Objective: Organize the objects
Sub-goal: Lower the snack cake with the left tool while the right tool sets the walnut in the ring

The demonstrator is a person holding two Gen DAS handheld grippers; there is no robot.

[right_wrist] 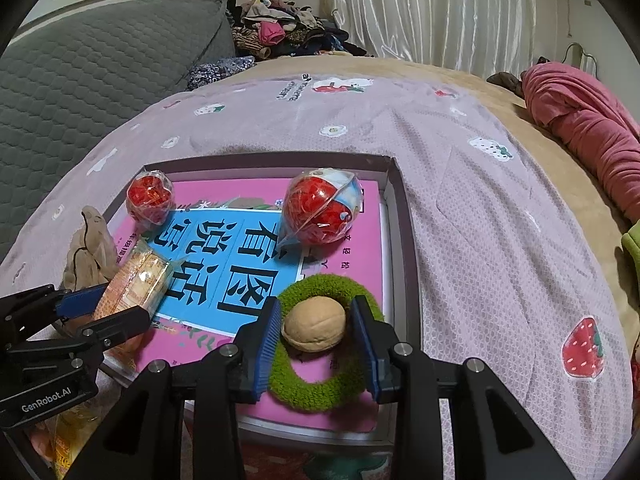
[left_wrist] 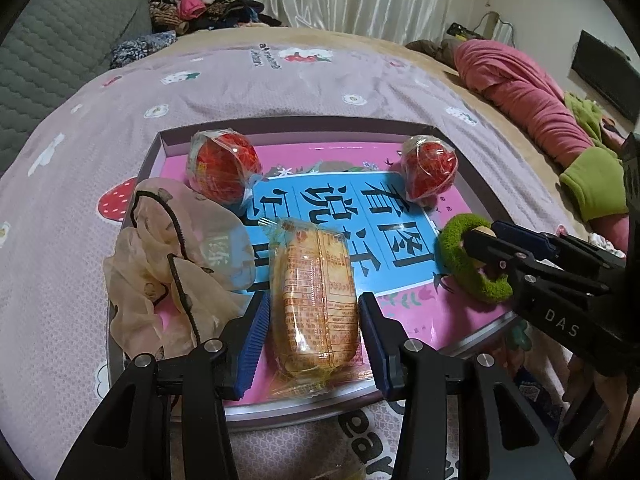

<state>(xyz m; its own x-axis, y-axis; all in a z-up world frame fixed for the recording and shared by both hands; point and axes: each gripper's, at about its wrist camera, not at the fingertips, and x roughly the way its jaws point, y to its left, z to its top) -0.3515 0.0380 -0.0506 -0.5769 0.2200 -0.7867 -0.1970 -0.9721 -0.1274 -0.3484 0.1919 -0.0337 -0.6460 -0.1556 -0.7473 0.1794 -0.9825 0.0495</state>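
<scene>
A shallow grey box (left_wrist: pixel 160 148) (right_wrist: pixel 396 216) lies on the bed with a pink and blue book inside. My left gripper (left_wrist: pixel 314 320) is open around a wrapped orange snack pack (left_wrist: pixel 314 296) (right_wrist: pixel 136 284) that lies on the book; small gaps show at both pads. My right gripper (right_wrist: pixel 316 328) is open around a walnut (right_wrist: pixel 314 326) that sits inside a green fuzzy ring (right_wrist: pixel 320 392) (left_wrist: pixel 472 264); gaps show at both sides. Two wrapped red balls (left_wrist: pixel 222 168) (left_wrist: pixel 430 172) (right_wrist: pixel 150 196) (right_wrist: pixel 322 208) sit at the box's far corners.
A beige sheer scarf with a black cord (left_wrist: pixel 168 264) (right_wrist: pixel 88 248) drapes over the box's left edge. The box sits on a lilac strawberry-print cover (right_wrist: pixel 500 240). A pink and green garment (left_wrist: pixel 552 120) lies at right. A grey cushion (right_wrist: pixel 80 80) and a clothes pile (right_wrist: pixel 280 32) are at the back.
</scene>
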